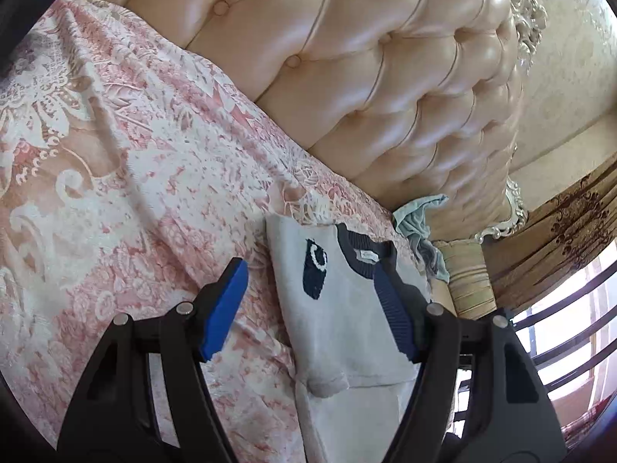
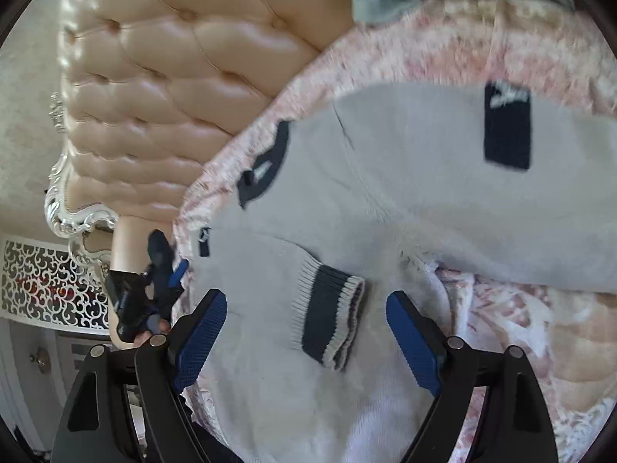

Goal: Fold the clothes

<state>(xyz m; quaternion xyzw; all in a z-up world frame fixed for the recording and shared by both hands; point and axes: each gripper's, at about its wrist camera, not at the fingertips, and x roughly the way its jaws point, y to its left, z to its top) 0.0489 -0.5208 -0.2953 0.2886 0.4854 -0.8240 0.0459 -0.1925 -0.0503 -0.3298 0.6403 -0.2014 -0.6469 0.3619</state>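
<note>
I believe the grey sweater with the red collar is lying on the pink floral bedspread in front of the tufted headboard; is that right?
Not quite: the collar is dark navy, not red, as the left wrist view shows. The rest holds: the grey sweater lies on the pink floral bedspread in front of the tufted headboard.

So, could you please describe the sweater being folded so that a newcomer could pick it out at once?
Start at the padded peach headboard and come down onto the pink flowered bedspread. The sweater lies there, pale grey knit with a dark navy collar, navy patches and a navy-striped cuff. The only other clothing, a crumpled blue-green heap by the headboard, is unfolded and has no navy trim.
</note>
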